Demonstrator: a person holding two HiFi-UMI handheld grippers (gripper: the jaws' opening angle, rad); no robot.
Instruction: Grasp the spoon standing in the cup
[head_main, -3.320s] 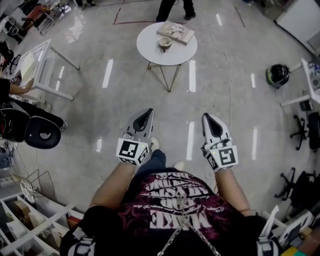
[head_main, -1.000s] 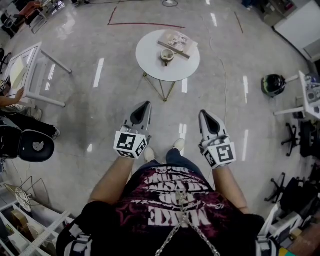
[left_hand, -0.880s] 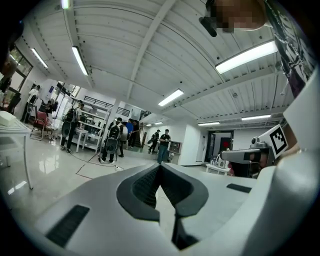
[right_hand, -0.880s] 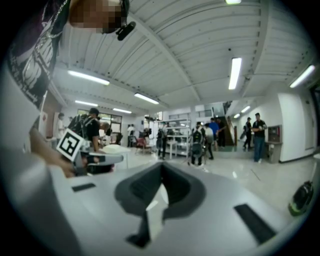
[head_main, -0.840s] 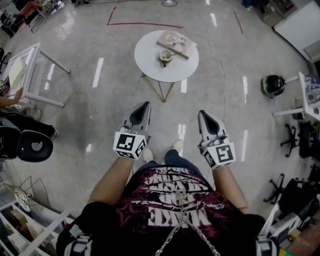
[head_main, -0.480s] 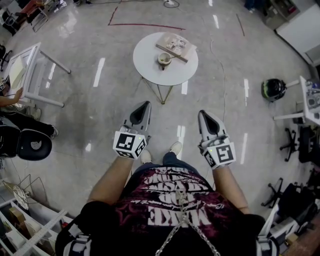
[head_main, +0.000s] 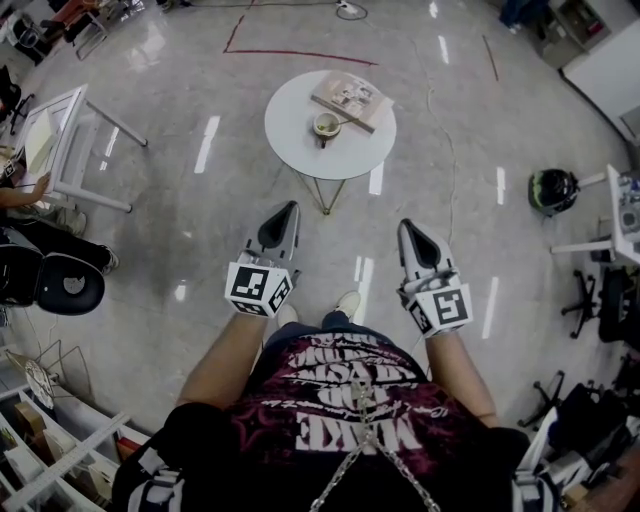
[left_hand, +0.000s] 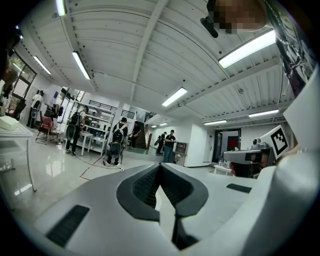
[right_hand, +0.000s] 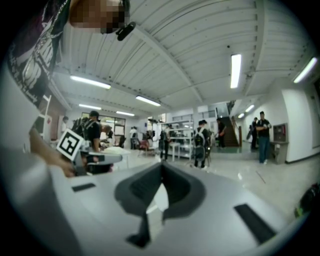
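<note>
**Head view.**
- Left gripper (head_main: 288, 210) and right gripper (head_main: 408, 228): held side by side at waist height, tips pointing forward, over bare floor.
- Round white table (head_main: 300, 150): well ahead of both tips, a little nearer the left gripper's line.
- Cup (head_main: 326, 125): near the table's middle. The spoon in it is too small to tell apart from the cup.
- Book (head_main: 350, 97): just beyond the cup, to its right.

**Left gripper view.**
- Left gripper (left_hand: 160, 167): jaw tips meet, with nothing between them and nothing touched. The room and distant people lie beyond, and the table is not in sight.

**Right gripper view.**
- Right gripper (right_hand: 161, 167): jaw tips likewise together, empty and touching nothing.

**Step in hand (judgement).**
- Approach, with the grasp not yet begun.
- To do it well, close the gap to the table first and part one gripper's jaws before reaching in.
- Bring them around the spoon's handle above the cup's rim.
- Close squarely so the cup is neither nudged nor tipped.
</note>
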